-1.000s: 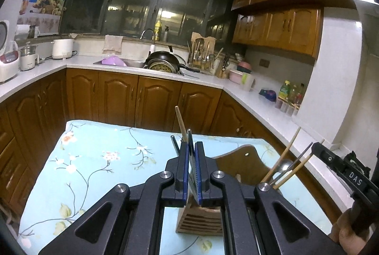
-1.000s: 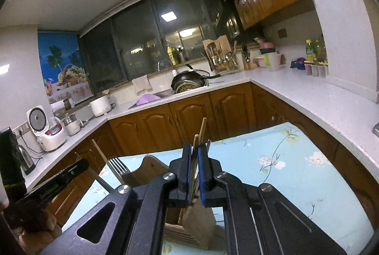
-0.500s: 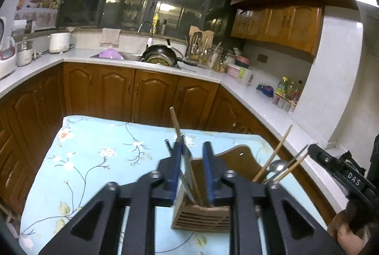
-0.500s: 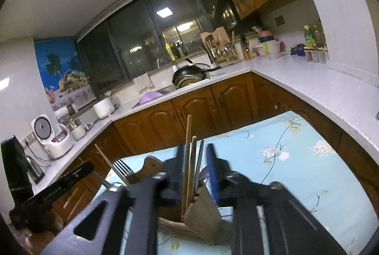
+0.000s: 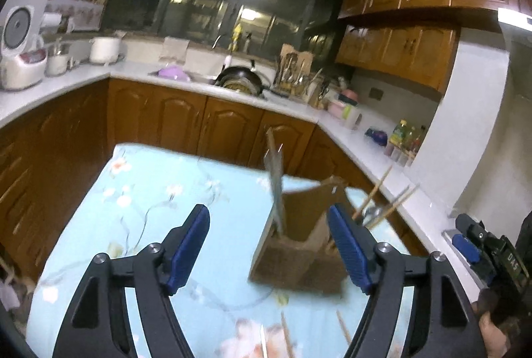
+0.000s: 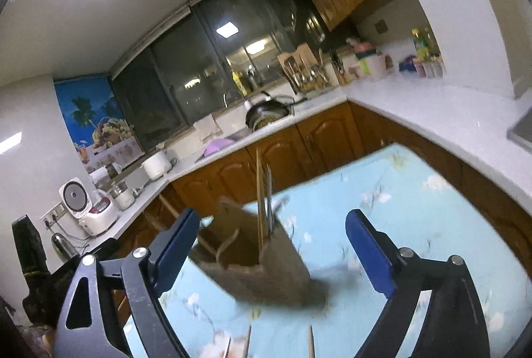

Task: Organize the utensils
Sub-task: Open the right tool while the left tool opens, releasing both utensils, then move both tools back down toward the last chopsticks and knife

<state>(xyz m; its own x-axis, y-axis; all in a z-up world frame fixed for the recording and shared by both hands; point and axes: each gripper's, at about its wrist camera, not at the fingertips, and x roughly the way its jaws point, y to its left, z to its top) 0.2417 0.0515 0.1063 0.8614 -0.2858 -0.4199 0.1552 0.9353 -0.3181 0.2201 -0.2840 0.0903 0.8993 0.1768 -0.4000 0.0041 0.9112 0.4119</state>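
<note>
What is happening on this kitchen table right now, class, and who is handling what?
A person is sorting utensils into a wooden holder on the floral tablecloth, a handheld gripper in each hand. Both the left gripper and the right gripper are open and hold nothing. Chopsticks and metal utensils stand upright in the holder. A few loose chopsticks lie on the cloth near the front edge, probably next to go in.

The left gripper, black with blue pads, gapes wide above a blue floral tablecloth; a brown wooden utensil holder stands there, blurred; chopsticks lean inside.
</note>
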